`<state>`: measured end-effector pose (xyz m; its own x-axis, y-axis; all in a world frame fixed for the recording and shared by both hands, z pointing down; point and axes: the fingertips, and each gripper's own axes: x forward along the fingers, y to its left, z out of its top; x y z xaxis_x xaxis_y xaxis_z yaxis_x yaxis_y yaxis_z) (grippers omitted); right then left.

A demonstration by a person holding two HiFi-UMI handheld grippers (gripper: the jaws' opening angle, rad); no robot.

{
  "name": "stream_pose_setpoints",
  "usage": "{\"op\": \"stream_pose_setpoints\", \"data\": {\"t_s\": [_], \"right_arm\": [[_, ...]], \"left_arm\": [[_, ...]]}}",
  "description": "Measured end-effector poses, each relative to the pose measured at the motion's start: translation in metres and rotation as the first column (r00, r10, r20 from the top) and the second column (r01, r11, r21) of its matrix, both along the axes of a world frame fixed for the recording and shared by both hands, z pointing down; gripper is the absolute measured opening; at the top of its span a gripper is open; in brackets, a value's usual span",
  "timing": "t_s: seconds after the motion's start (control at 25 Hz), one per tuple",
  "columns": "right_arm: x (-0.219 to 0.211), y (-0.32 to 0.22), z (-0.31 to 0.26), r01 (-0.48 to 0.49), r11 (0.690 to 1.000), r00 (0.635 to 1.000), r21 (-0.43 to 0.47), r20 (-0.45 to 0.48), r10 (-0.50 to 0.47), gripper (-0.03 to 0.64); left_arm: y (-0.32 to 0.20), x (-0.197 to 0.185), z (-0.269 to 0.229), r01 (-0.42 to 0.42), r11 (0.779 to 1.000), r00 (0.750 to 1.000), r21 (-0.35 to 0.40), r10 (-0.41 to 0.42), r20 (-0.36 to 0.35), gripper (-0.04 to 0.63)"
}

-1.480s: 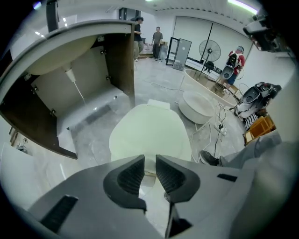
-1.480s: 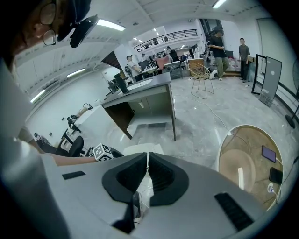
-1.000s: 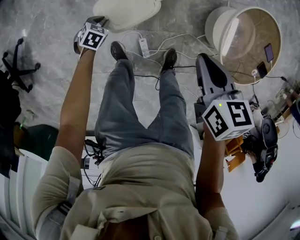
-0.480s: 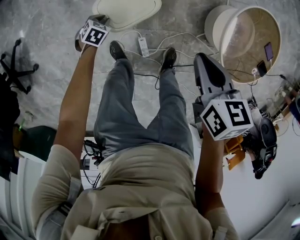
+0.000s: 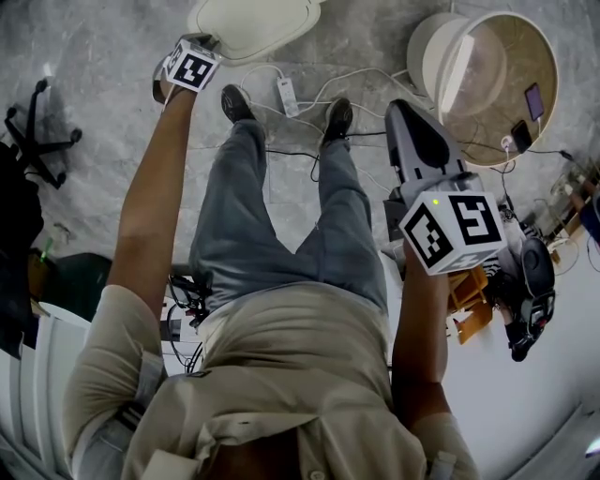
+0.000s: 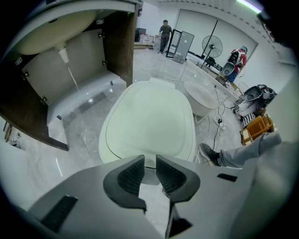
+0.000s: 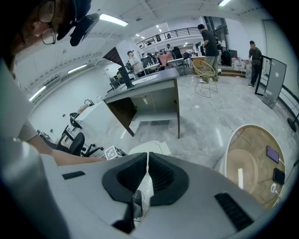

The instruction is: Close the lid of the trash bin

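The trash bin (image 5: 251, 22) is cream white and stands on the grey floor at the top of the head view. Its lid (image 6: 149, 122) lies flat over the rim in the left gripper view. My left gripper (image 5: 192, 45) reaches down to the bin's near edge. Its jaws (image 6: 150, 165) stand a little apart, with the lid's pale front lip (image 6: 150, 175) caught between the pads. My right gripper (image 5: 407, 111) hangs over the floor to the right, away from the bin. Its jaws (image 7: 147, 163) are shut with nothing in them.
A white power strip (image 5: 287, 92) and cables lie on the floor by the person's shoes (image 5: 235, 100). A round glass-topped table (image 5: 497, 75) stands at the right and a chair base (image 5: 42, 131) at the left. An open brown cabinet (image 6: 70, 79) stands behind the bin.
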<state>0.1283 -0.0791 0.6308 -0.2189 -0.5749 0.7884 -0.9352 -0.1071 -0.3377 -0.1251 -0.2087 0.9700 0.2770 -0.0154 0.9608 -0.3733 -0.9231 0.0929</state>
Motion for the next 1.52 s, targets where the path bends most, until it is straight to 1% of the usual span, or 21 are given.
{"op": "stream_pose_setpoints", "data": {"t_s": [0.2, 0.28, 0.32, 0.44, 0.56, 0.6, 0.8, 0.92, 1.12, 1.28, 1.4, 1.52], "right_arm": [[0.005, -0.009, -0.021, 0.01, 0.999, 1.0, 0.034, 0.001, -0.01, 0.026], [0.005, -0.013, -0.033, 0.013, 0.998, 1.0, 0.054, 0.001, -0.013, 0.026], [0.004, -0.016, -0.039, 0.014, 0.998, 1.0, 0.065, 0.002, -0.015, 0.026], [0.003, -0.026, -0.059, 0.026, 0.995, 1.0, 0.101, -0.001, -0.026, 0.026], [0.003, -0.037, -0.081, 0.038, 0.989, 0.999, 0.144, -0.003, -0.038, 0.026], [0.003, -0.04, -0.088, 0.042, 0.987, 0.999, 0.158, -0.004, -0.042, 0.026], [-0.001, -0.049, -0.128, 0.068, 0.973, 0.998, 0.221, -0.018, -0.066, 0.026], [-0.002, -0.052, -0.151, 0.089, 0.963, 0.996, 0.256, -0.031, -0.083, 0.026], [-0.01, -0.053, -0.195, 0.132, 0.941, 0.991, 0.311, -0.062, -0.118, 0.026], [-0.02, -0.053, -0.234, 0.169, 0.92, 0.985, 0.352, -0.095, -0.145, 0.026], [-0.028, -0.052, -0.261, 0.194, 0.9, 0.98, 0.391, -0.123, -0.157, 0.026], [-0.036, -0.047, -0.289, 0.221, 0.872, 0.974, 0.437, -0.15, -0.172, 0.026]], "left_arm": [[-0.004, -0.001, -0.026, -0.005, 1.0, 1.0, 0.027, 0.005, -0.003, 0.087], [-0.004, -0.003, -0.041, 0.001, 1.0, 1.0, 0.021, -0.001, 0.001, 0.087], [-0.005, -0.004, -0.049, 0.001, 1.0, 1.0, 0.021, -0.001, 0.001, 0.087], [-0.013, 0.002, -0.081, -0.034, 0.997, 0.999, 0.063, 0.035, -0.026, 0.084], [-0.013, -0.002, -0.109, -0.032, 0.998, 0.999, 0.046, 0.033, -0.023, 0.083], [-0.015, -0.002, -0.121, -0.03, 0.998, 0.999, 0.054, 0.032, -0.03, 0.083], [-0.023, 0.001, -0.192, -0.055, 0.989, 0.995, 0.135, 0.066, -0.076, 0.083], [-0.03, 0.0, -0.238, -0.038, 0.981, 0.992, 0.19, 0.059, -0.11, 0.08], [-0.029, -0.008, -0.323, 0.01, 0.96, 0.982, 0.28, 0.044, -0.184, 0.077], [-0.021, -0.022, -0.394, 0.045, 0.936, 0.969, 0.35, 0.044, -0.243, 0.075], [-0.012, -0.032, -0.446, 0.087, 0.912, 0.954, 0.402, 0.04, -0.297, 0.074], [-0.002, -0.041, -0.503, 0.148, 0.876, 0.93, 0.459, 0.036, -0.367, 0.071]]}}
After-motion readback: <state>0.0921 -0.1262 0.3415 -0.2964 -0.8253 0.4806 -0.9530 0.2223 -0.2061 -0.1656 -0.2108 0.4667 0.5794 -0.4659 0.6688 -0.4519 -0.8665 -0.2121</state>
